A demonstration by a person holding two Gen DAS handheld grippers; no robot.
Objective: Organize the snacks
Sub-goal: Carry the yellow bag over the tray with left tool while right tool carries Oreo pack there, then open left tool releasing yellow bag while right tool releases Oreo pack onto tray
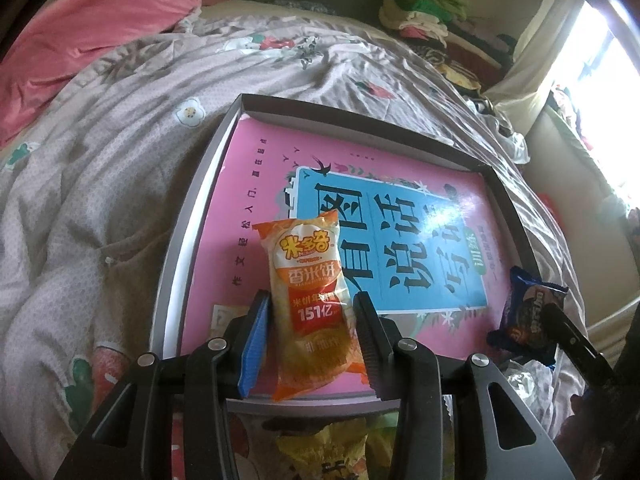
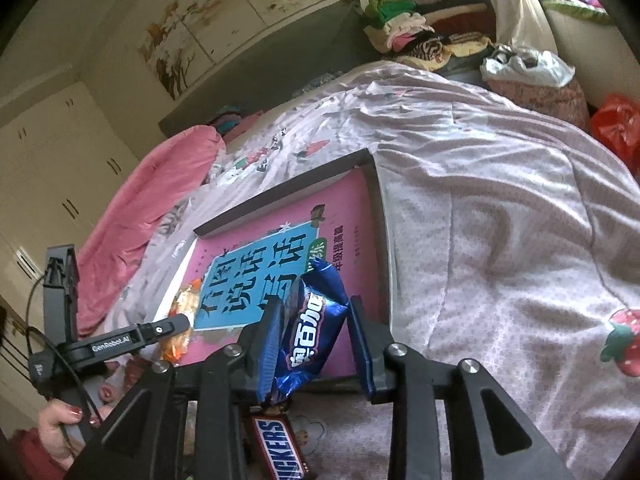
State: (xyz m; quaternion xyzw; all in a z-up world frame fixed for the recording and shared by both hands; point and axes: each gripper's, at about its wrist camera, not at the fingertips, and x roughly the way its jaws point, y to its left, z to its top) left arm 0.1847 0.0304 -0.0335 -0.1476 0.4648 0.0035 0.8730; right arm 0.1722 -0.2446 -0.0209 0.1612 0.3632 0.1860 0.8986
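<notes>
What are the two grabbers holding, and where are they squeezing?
The left gripper pinches the orange rice cracker packet around its lower middle. The right gripper pinches the blue snack packet across its middle.

A: Where does the light come from?

B: The window point(image 1: 600, 100), so bright it looks white.

A: And the edges?

B: Bent, with dark corners in both views. The middle is sharp.
</notes>
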